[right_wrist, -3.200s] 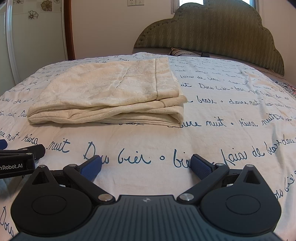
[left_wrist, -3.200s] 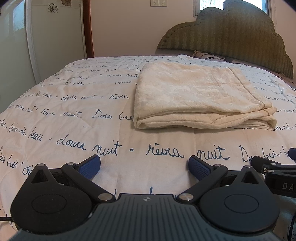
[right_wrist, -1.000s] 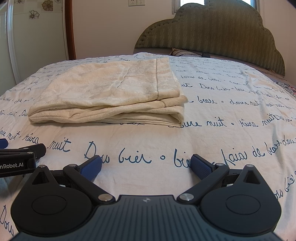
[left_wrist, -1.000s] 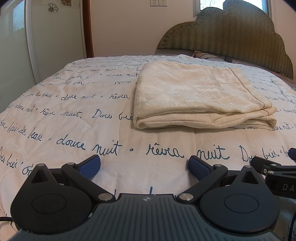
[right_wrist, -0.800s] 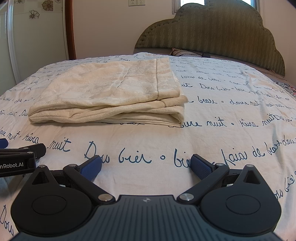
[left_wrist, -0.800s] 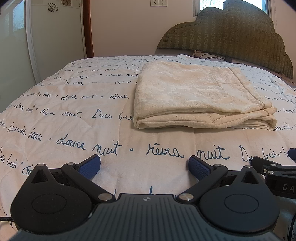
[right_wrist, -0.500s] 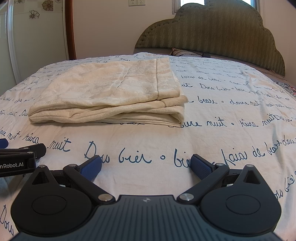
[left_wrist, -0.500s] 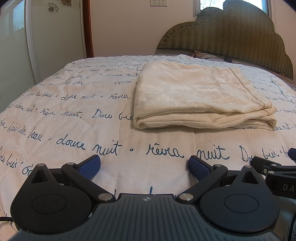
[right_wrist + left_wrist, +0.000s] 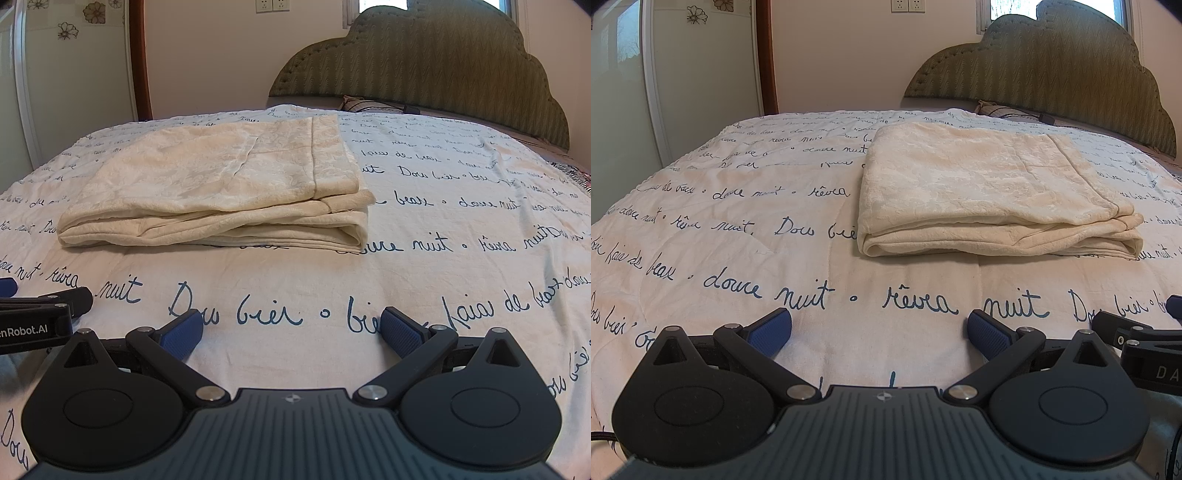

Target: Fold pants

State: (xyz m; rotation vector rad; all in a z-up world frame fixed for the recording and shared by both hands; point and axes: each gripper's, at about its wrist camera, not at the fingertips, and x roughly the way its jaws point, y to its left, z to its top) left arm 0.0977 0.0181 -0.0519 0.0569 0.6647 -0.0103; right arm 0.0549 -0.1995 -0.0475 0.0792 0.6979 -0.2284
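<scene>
Cream pants (image 9: 982, 192) lie folded into a flat rectangle in several layers on the bed, with the folded edge facing me; the right wrist view has the pants (image 9: 221, 184) to the left of centre. My left gripper (image 9: 879, 330) rests low on the bedspread a short way in front of them, open, nothing between its blue pads (image 9: 770, 330). My right gripper (image 9: 291, 330) sits beside it, also open and empty. Each view catches the other gripper at its edge.
The white bedspread (image 9: 720, 229) with blue handwriting covers the whole bed. A green padded headboard (image 9: 417, 55) stands at the far end, with a pillow and a dark cable in front of it. A wardrobe door (image 9: 624, 85) is on the left.
</scene>
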